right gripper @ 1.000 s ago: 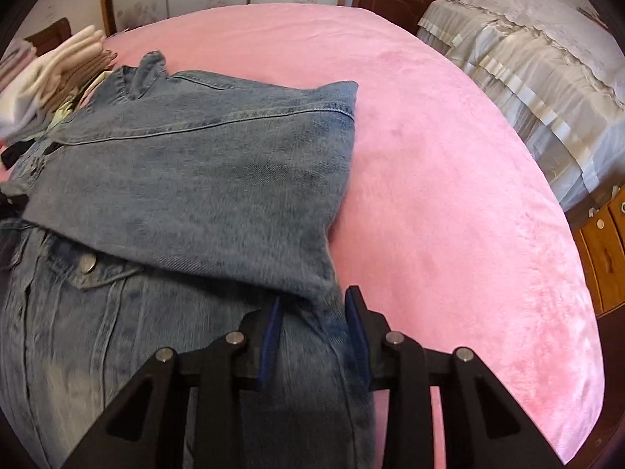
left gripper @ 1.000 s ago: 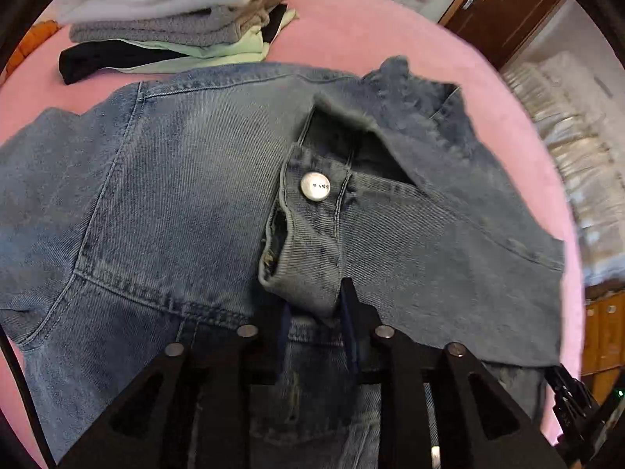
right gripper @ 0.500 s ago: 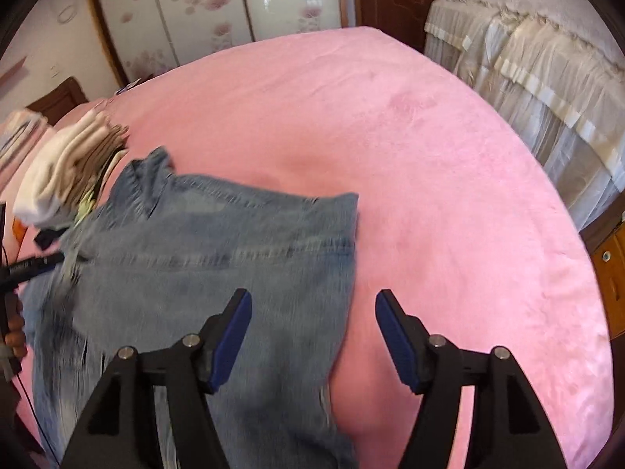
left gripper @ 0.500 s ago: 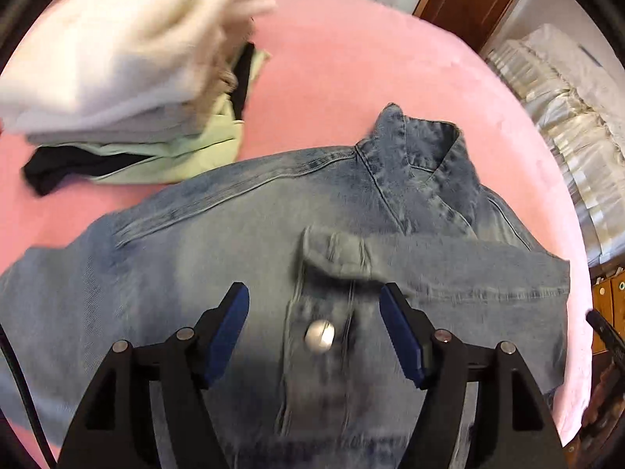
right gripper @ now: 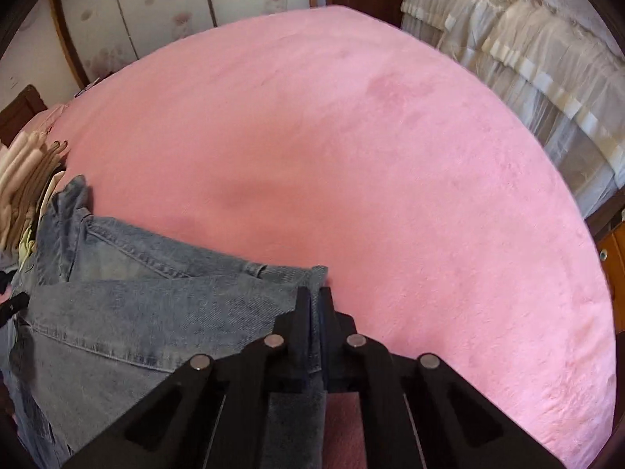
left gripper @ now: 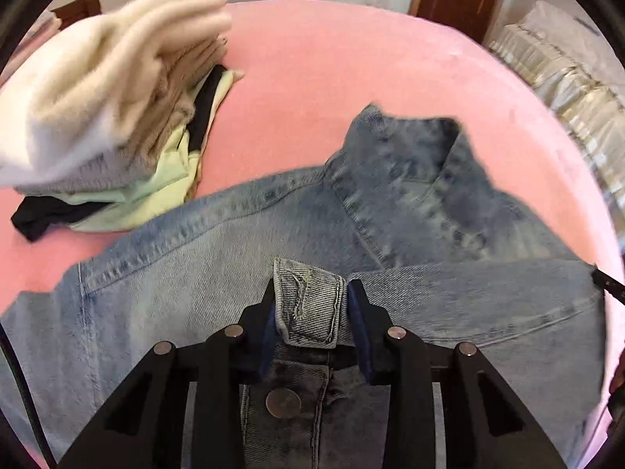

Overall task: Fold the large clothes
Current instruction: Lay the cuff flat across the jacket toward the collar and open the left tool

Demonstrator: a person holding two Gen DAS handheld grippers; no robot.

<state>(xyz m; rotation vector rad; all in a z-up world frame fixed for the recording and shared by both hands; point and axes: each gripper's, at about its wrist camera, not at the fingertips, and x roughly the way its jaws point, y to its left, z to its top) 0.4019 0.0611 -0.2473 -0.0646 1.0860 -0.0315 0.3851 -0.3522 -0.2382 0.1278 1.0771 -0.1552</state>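
A blue denim jacket (left gripper: 218, 273) lies on the pink bed (left gripper: 332, 78), collar (left gripper: 410, 156) toward the far side, sleeves folded across its front. My left gripper (left gripper: 310, 305) is shut on the sleeve cuff (left gripper: 308, 305), whose metal button (left gripper: 283, 402) shows just below the fingers. In the right wrist view the jacket (right gripper: 136, 312) fills the lower left, and my right gripper (right gripper: 314, 305) is shut on its folded right edge (right gripper: 312, 273), jaws nearly together on the denim.
A stack of folded clothes (left gripper: 105, 117), white on top with grey, green and black below, sits left of the jacket, also in the right view (right gripper: 23, 187). Pink bed surface (right gripper: 351, 156) stretches far and right. Another bed with cream covers (right gripper: 527, 58) stands at right.
Both grippers were shut on the denim a second ago, open above the jacket half a second ago, and have now closed again: left on the cuff, right on the folded edge.
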